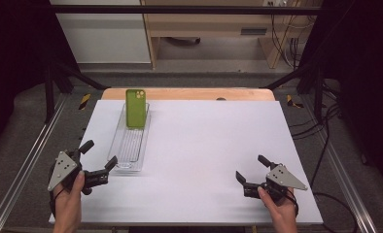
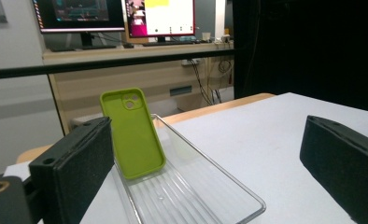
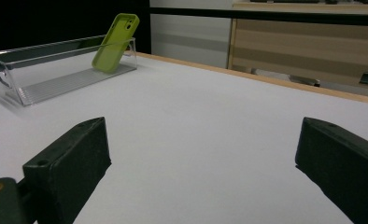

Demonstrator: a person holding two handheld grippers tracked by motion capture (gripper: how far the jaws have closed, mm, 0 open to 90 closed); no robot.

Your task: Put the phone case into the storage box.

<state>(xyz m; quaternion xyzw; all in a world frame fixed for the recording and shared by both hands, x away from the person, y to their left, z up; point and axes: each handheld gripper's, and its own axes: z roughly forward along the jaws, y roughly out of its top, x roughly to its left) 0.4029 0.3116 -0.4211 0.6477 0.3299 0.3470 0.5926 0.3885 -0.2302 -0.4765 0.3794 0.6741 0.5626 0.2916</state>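
Left gripper: my jaws spread wide, empty, tray at one o'clock.
Right gripper: jaws apart, empty.
Green phone case: leaning in clear tray.

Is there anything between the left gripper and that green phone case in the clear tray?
Nothing separate blocks it. The left gripper, fingers open, sits at the near end of the clear tray, and the green phone case leans against the tray's far end. Only the tray's own low near wall and bare ribbed floor lie between them.
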